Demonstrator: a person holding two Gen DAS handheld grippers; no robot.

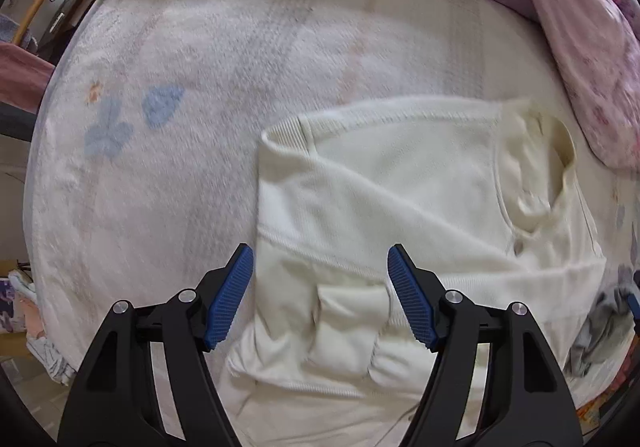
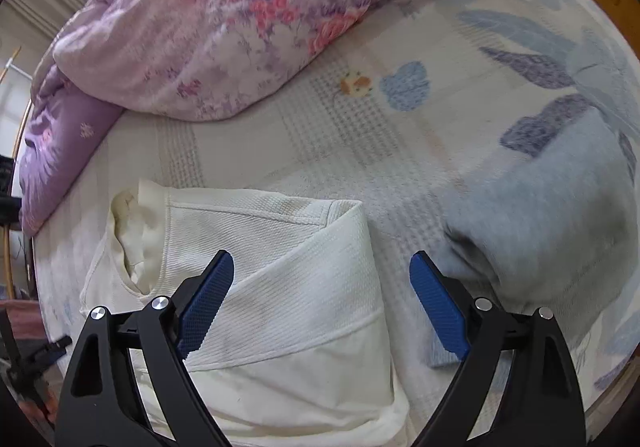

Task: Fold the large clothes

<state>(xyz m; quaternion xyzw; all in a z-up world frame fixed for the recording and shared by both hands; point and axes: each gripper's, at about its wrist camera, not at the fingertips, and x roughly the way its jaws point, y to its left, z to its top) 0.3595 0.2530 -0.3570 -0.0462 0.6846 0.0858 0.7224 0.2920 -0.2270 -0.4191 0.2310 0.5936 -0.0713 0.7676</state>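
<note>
The cream waffle-knit sweater [image 2: 280, 279] lies partly folded at lower centre, sleeve crossed over; both the left tool [image 1: 320, 295] and the right tool [image 2: 322, 303] gape wide, empty.

Left gripper [image 1: 320, 297] points straight down, jaws wide apart, nothing between the blue pads [image 1: 230, 297]. Right gripper [image 2: 320, 303] tilts steeply down, a bit off vertical, jaws also spread wide, pads [image 2: 438, 307] clear of any contact. Both black finger frames sit at the near edge of their views.
</note>
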